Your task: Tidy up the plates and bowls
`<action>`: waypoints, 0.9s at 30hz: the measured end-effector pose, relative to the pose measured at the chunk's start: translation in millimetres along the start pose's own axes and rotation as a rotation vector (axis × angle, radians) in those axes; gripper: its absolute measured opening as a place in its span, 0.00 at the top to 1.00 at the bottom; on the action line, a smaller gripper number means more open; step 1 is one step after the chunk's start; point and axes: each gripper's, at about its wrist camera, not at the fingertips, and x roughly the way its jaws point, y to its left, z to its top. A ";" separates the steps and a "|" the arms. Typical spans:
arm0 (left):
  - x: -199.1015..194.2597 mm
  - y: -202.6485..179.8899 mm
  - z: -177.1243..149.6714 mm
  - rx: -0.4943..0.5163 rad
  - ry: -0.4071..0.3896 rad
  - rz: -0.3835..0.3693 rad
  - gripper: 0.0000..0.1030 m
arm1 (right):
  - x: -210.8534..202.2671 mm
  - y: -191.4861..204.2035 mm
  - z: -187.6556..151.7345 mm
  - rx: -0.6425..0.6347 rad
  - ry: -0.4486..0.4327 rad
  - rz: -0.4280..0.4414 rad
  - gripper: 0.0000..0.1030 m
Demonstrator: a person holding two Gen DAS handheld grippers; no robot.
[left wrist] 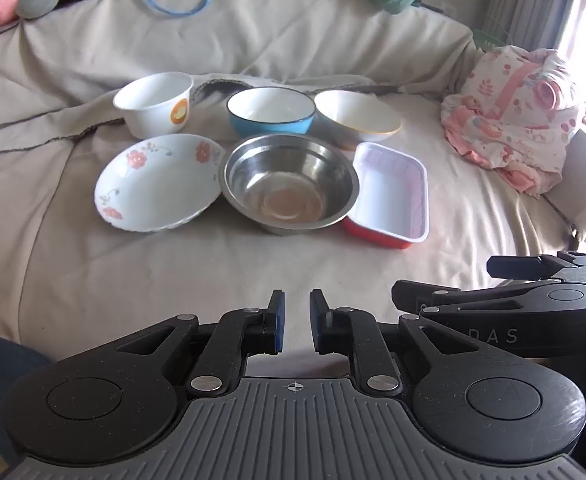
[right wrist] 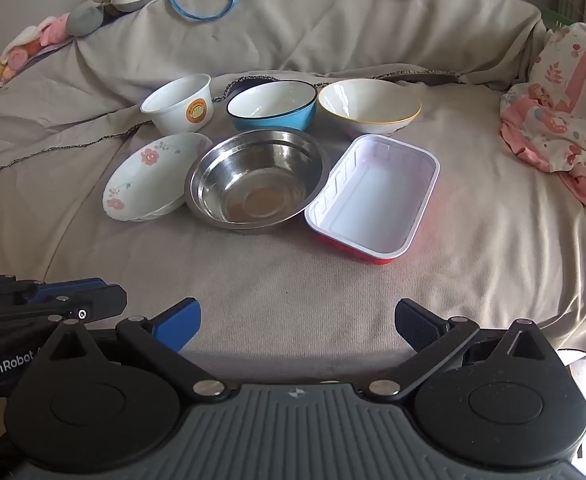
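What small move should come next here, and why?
Probably bring the right gripper, whose jaws are open and empty, forward toward the red tray, the dish nearest it. The left gripper is nearly shut, and nothing is stacked yet.

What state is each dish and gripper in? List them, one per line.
white cup bowl: upright, empty
blue bowl: upright, empty
yellow-rimmed bowl: upright, empty
floral plate: tilted, rim against the steel bowl
steel bowl: upright, empty
red tray: upright, empty
left gripper: shut, holding nothing
right gripper: open, holding nothing
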 end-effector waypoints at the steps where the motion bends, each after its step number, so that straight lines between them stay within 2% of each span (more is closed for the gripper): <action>1: -0.5 0.1 0.1 0.001 0.000 0.000 0.83 | -0.7 0.2 -0.1 -0.001 0.000 -0.001 0.00; 13: -10.2 0.1 0.9 0.004 -0.026 0.000 0.84 | -6.8 4.9 -0.6 -0.010 -0.025 -0.004 0.00; 19: -15.6 -1.0 0.9 0.012 -0.047 0.003 0.84 | -16.7 5.1 1.1 -0.021 -0.066 -0.009 0.00; 21: -16.2 -0.6 0.7 0.012 -0.048 0.003 0.84 | -18.7 5.5 1.7 -0.020 -0.061 -0.008 0.00; 23: -16.4 -1.0 0.5 0.012 -0.048 0.004 0.84 | -17.0 5.2 3.3 -0.008 -0.019 0.000 0.00; 27: -16.6 -0.8 0.3 0.012 -0.049 0.003 0.84 | -18.4 5.5 2.2 -0.008 -0.035 0.002 0.00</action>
